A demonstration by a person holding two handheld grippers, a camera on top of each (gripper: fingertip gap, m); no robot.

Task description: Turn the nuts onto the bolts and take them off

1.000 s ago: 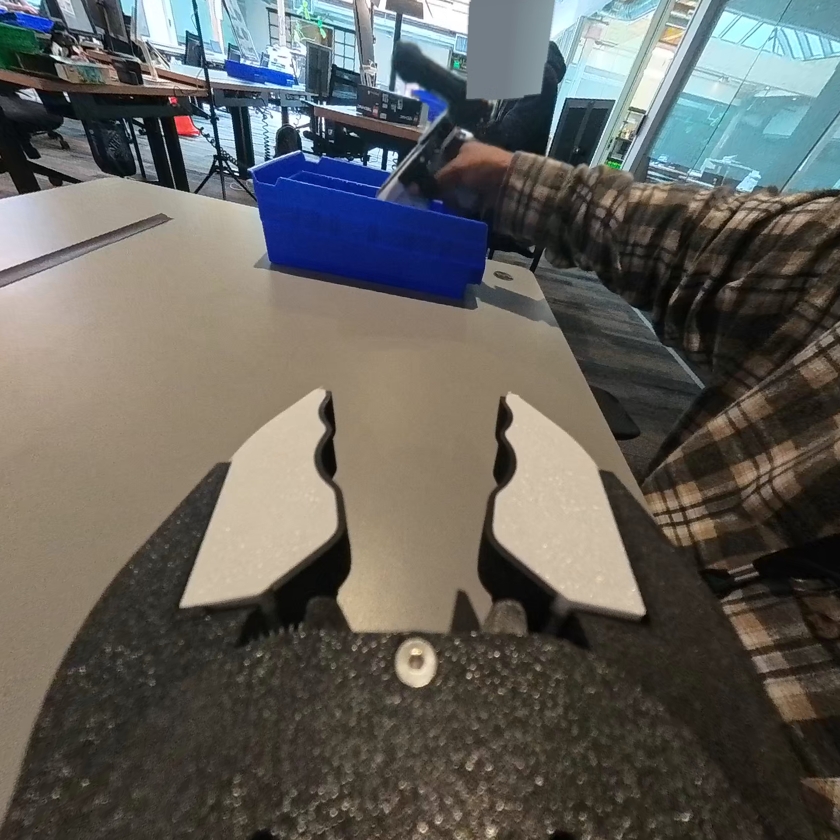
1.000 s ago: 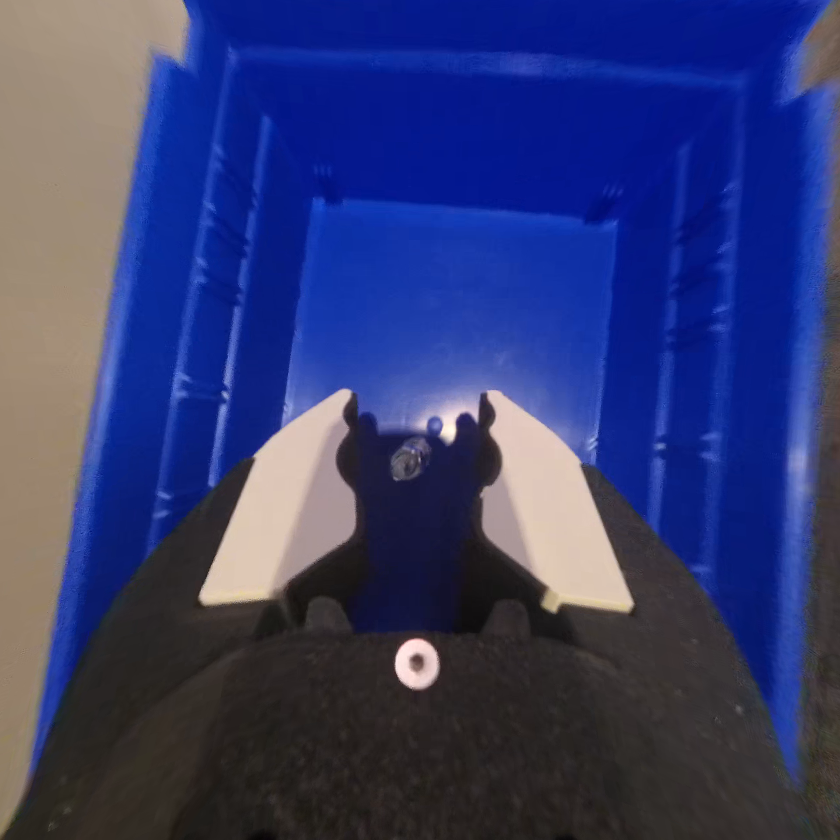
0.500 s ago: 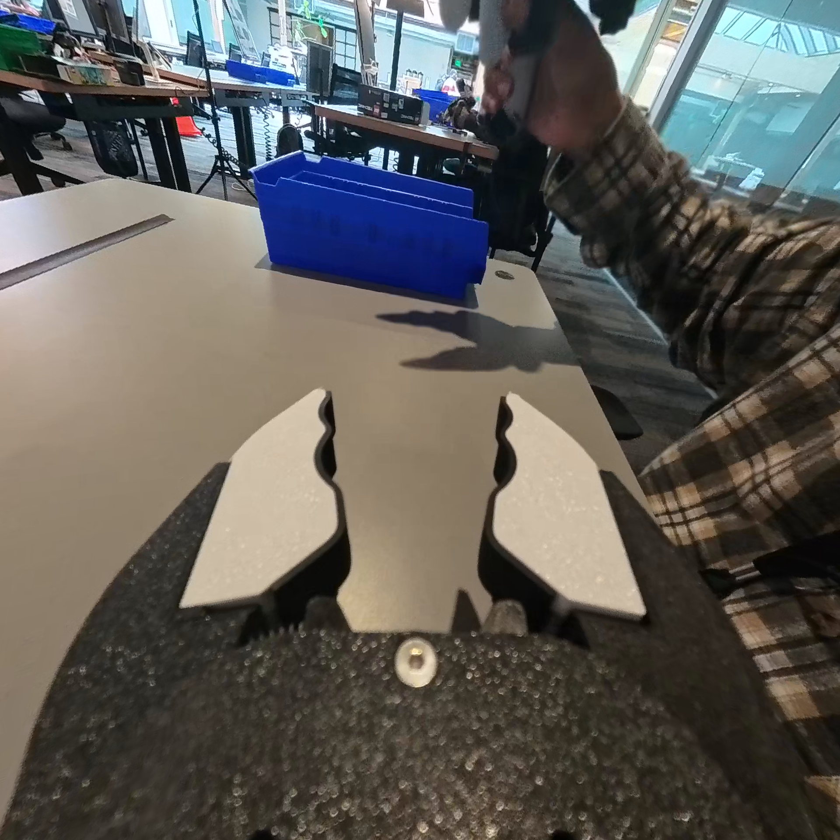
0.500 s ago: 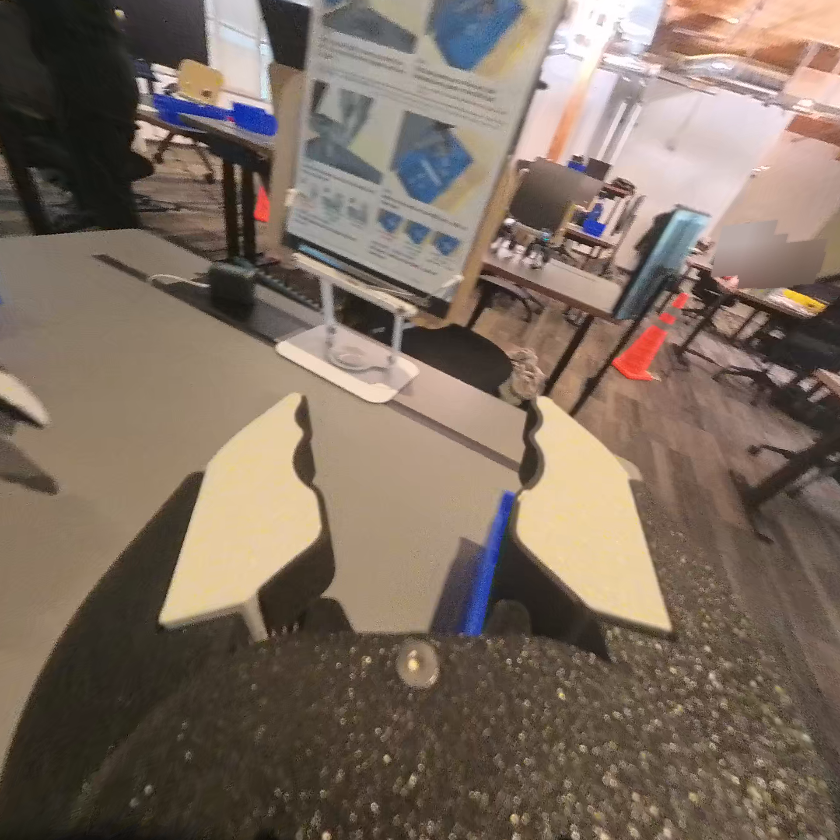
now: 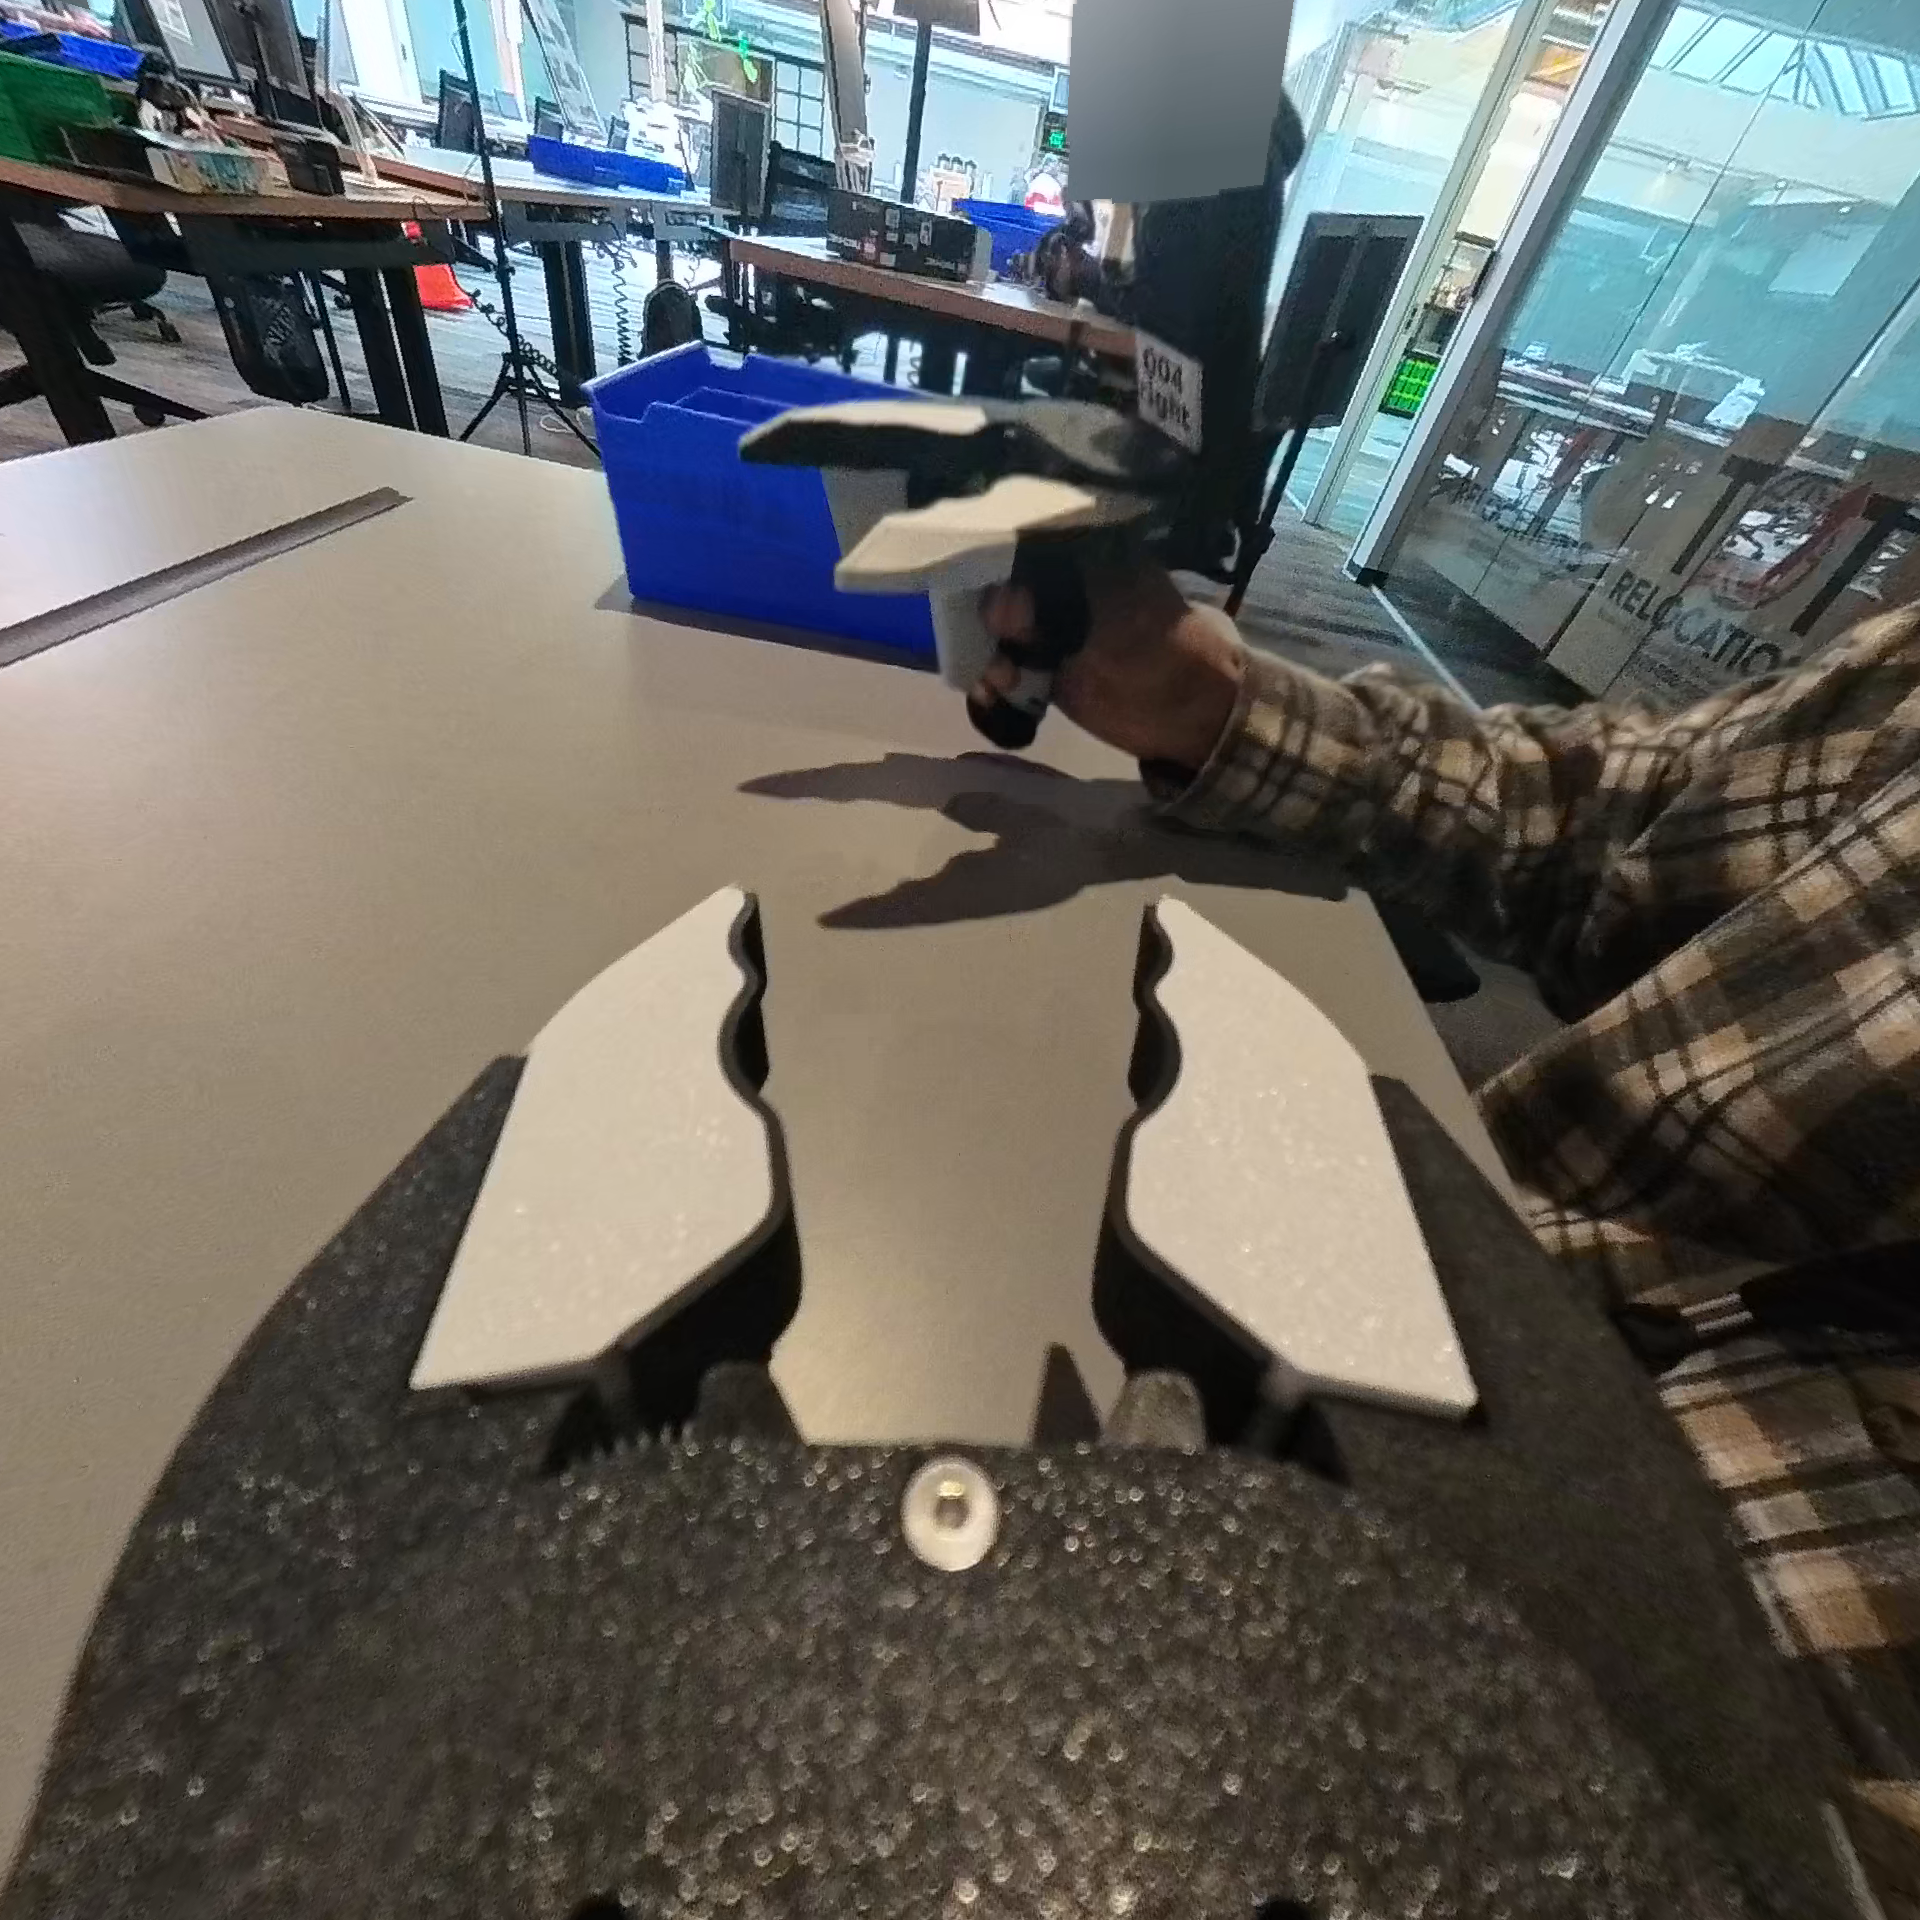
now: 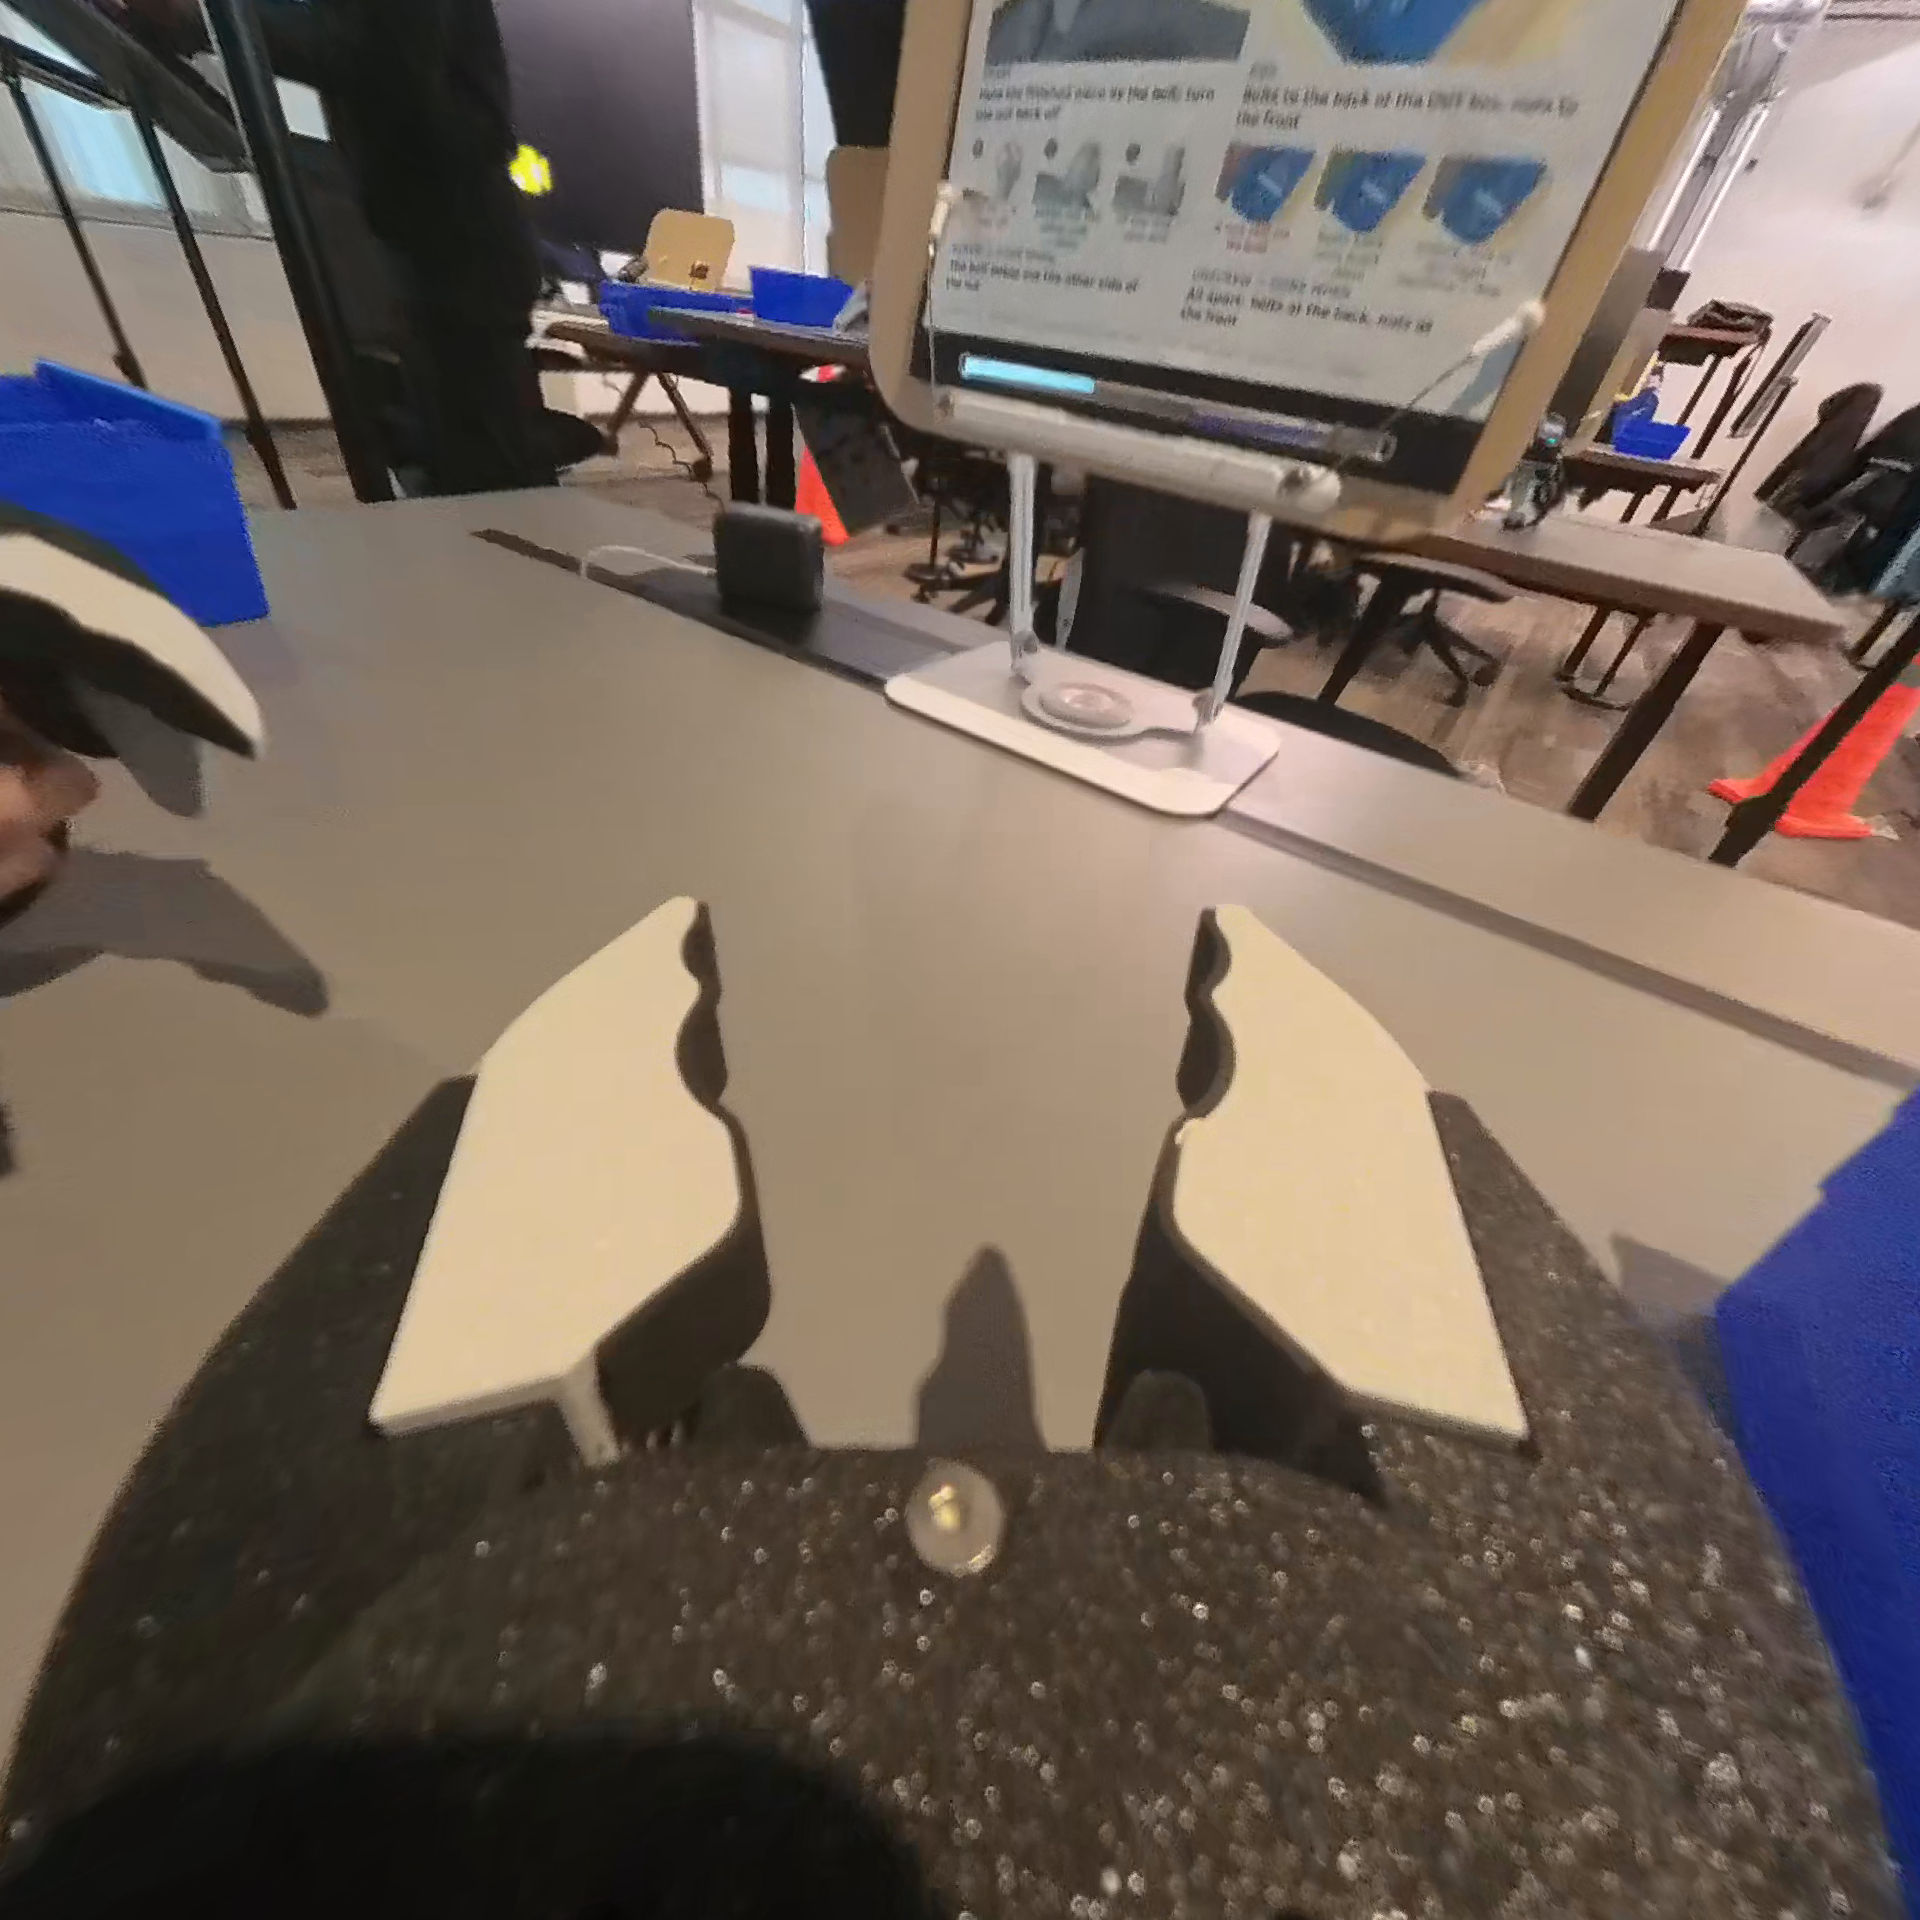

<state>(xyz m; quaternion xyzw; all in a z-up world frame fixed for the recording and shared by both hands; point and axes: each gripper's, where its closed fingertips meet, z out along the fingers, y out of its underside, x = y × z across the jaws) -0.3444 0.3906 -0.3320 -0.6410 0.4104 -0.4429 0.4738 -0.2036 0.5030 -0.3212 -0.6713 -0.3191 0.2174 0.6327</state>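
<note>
No nut or bolt shows in either view. My left gripper (image 5: 948, 914) is open and empty, low over the grey table (image 5: 312, 779). My right gripper (image 6: 948, 920) is open and empty above the table (image 6: 623, 748). In the left wrist view the right gripper (image 5: 798, 511) hangs in front of a blue bin (image 5: 707, 520), pointing left, held by a hand in a plaid sleeve (image 5: 1558, 831). The inside of the bin is hidden. In the right wrist view that bin's corner (image 6: 1829, 1455) is close on the right, and the left gripper (image 6: 125, 644) shows at the left edge.
A tablet (image 6: 1247, 208) on a metal stand (image 6: 1081, 727) stands at the table's far edge, beside a small black box (image 6: 769, 561) on a cable channel. Another blue bin (image 6: 114, 499) sits behind the left gripper. The table edge (image 5: 1392, 935) runs on my right.
The right gripper came up out of the blue bin, where it hovered over a small metal part, swung round and dropped level over the table, jaws wider. The left gripper has not moved.
</note>
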